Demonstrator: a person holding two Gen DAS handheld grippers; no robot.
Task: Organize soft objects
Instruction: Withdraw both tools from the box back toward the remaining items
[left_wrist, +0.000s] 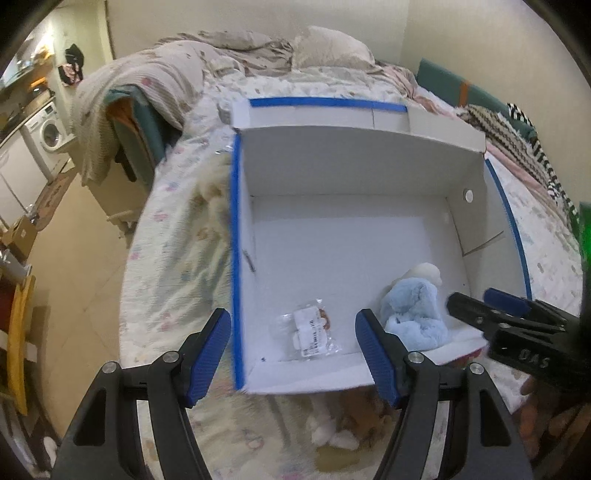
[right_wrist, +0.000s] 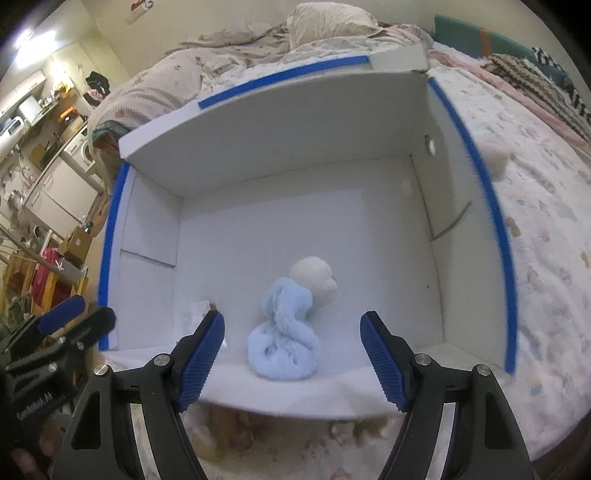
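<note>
A white box with blue tape on its rim (left_wrist: 235, 236) (right_wrist: 491, 206) lies open on the bed. Inside it lies a light blue and cream plush toy (left_wrist: 415, 308) (right_wrist: 286, 332) near the front wall. A small clear plastic packet (left_wrist: 312, 330) lies on the box floor to its left. My left gripper (left_wrist: 295, 356) is open and empty above the box's front edge. My right gripper (right_wrist: 291, 360) is open and empty just above the plush; it also shows in the left wrist view (left_wrist: 491, 306). More plush toys (left_wrist: 343, 421) lie on the bed in front of the box, partly hidden.
The bed has a patterned quilt (left_wrist: 173, 258), rumpled blankets and a pillow (left_wrist: 332, 48) at the far end. A fluffy cream toy (left_wrist: 214, 184) lies by the box's left wall. Another pale fluffy thing (right_wrist: 498, 158) lies right of the box. A washing machine (left_wrist: 50, 133) and cluttered shelves stand at left.
</note>
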